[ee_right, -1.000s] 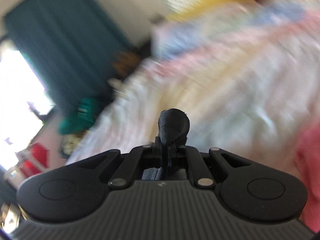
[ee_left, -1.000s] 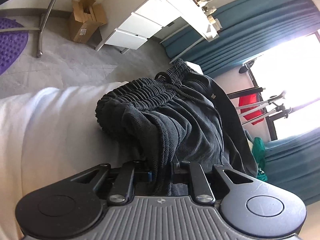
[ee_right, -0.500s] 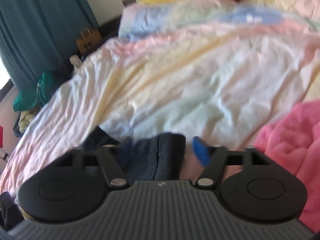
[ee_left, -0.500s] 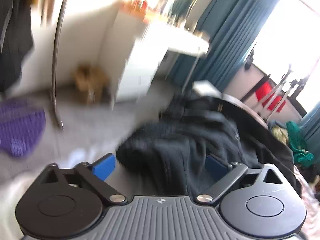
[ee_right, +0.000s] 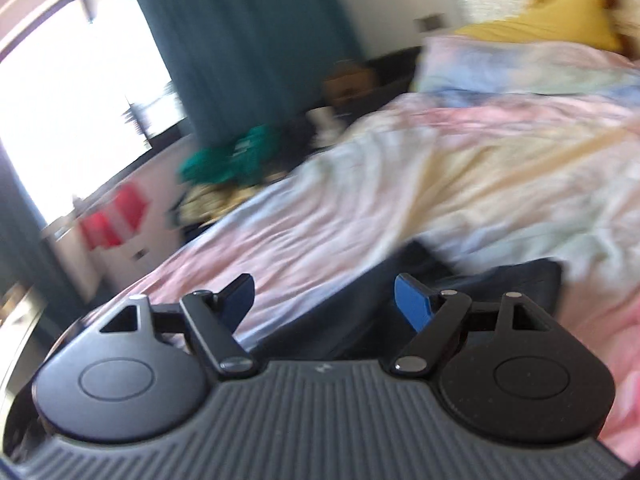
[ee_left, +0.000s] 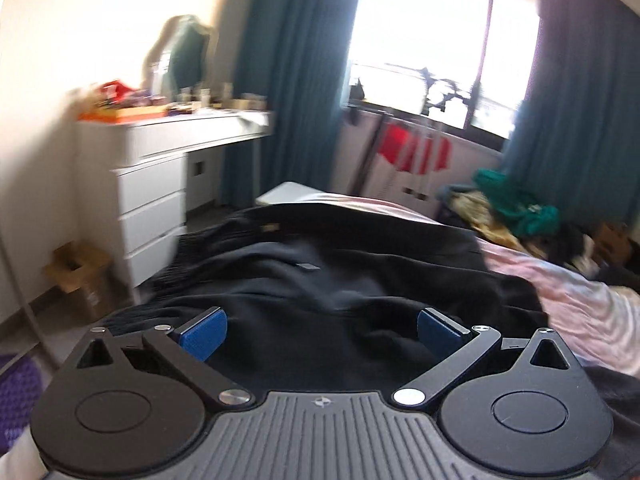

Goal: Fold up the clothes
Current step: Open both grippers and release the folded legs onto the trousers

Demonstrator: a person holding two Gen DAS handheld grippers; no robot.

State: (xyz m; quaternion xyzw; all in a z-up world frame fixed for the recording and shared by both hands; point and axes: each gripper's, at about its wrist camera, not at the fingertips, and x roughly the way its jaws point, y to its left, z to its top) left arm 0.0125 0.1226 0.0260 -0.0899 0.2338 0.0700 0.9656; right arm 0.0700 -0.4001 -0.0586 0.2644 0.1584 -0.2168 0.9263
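The left tongs [ee_left: 322,332] gape empty, the dark garment [ee_left: 340,280] heaped on the bed [ee_left: 580,300] just ahead of them. It looks soft, limp and fairly heavy. The right tongs [ee_right: 325,294] stand released over its far end; probably best pinched at a hem.

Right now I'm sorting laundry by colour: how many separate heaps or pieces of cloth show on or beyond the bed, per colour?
Black garment: 1
Green heap: 1
Red hanging cloth: 1
Pink blanket: 1
Total: 4

Black tongs [ee_left: 322,332], blue pads [ee_left: 204,334]
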